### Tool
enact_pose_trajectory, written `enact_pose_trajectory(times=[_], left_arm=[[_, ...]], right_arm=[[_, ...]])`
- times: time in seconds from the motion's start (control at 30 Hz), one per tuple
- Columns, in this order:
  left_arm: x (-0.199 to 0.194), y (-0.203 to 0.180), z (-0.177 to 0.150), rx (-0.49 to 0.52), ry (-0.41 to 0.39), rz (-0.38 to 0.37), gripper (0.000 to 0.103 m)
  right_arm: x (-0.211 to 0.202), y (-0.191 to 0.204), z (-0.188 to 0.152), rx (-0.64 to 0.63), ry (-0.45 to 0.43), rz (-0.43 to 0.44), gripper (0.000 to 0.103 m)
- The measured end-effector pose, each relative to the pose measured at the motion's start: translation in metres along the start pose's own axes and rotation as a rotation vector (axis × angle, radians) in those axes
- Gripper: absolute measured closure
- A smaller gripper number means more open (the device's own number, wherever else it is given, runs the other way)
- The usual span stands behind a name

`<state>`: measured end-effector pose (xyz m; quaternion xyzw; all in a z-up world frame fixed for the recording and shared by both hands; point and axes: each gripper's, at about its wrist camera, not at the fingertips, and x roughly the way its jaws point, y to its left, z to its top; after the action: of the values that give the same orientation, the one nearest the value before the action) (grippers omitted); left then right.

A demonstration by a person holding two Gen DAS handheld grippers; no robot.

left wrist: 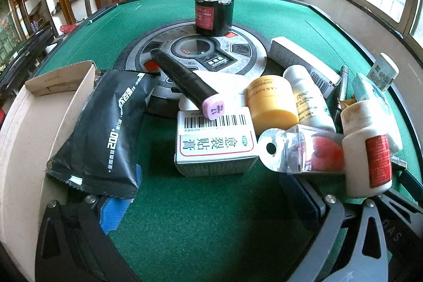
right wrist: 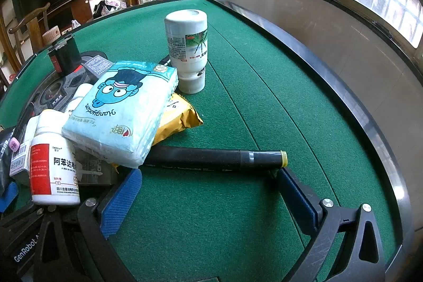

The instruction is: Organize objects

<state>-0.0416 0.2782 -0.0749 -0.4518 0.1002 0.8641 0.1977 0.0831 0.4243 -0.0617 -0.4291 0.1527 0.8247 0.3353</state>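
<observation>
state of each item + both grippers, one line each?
Left gripper: open, empty.
Right gripper: open, empty.
Yellow-cap marker: lying flat, capped, just ahead of the right gripper.
Pink-cap marker: capped, propped aslant on the barcode box.
Tissue pack: sealed, atop the pile.
Upside-down bottle: standing on its cap.
Red-label bottle: upright, capped.
Yellow jar: tipped over, lidded.

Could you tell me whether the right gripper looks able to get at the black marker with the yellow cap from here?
Probably yes: the right gripper is open, and the black marker lies crosswise just ahead on bare felt. Only its left end tucks under the tissue pack.
</observation>
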Motion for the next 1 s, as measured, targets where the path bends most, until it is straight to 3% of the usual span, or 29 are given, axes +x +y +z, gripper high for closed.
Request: enact_pose_trajectory(times=[1.0], left_arm=[[0.0016,0.0000,0.0010,-0.004,0.000,0.002,0.000]], right_arm=[[-0.0023,-0.0006,-0.0013,0.005,0.000,-0.005,0.000]])
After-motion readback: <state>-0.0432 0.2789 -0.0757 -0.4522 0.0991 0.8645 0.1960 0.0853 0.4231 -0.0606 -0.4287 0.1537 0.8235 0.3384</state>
